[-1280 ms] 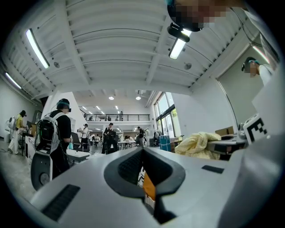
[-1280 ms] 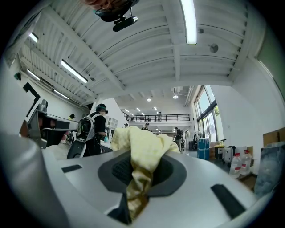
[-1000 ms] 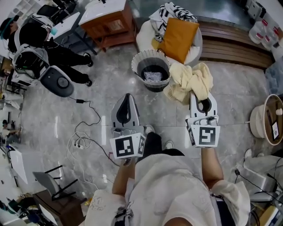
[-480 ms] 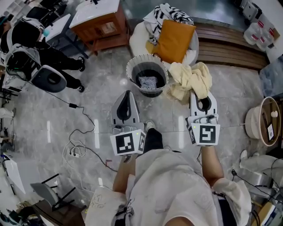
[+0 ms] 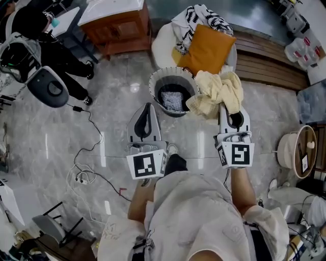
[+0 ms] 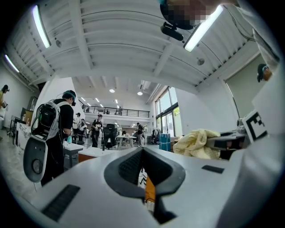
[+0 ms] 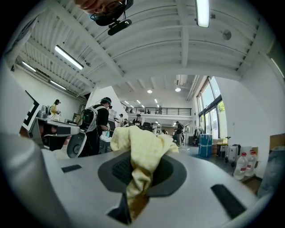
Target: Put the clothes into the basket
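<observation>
A round basket (image 5: 154,81) with a pale ribbed rim stands on the marble floor, and a grey-blue cloth (image 5: 173,100) lies inside it. My right gripper (image 5: 229,105) is shut on a pale yellow cloth (image 5: 216,90), which bunches ahead of the jaws and overlaps the basket's right rim. In the right gripper view the yellow cloth (image 7: 140,147) spills out between the right gripper's (image 7: 142,153) jaws. My left gripper (image 5: 147,107) sits just short of the basket, shut and empty. In the left gripper view the left gripper (image 6: 142,149) shows closed tips, with the yellow cloth (image 6: 196,142) off to the right.
Behind the basket is a white round seat with an orange cushion (image 5: 206,48) and a black-and-white cloth (image 5: 196,14). A wooden cabinet (image 5: 119,28) stands at the back left, a person in black (image 5: 30,23) further left. Cables (image 5: 84,168) trail on the floor; a round wooden stool (image 5: 298,150) is at right.
Both grippers have advanced toward the basket. The yellow cloth, earlier beside the basket, now reaches over its right rim. Neither grip has changed.
</observation>
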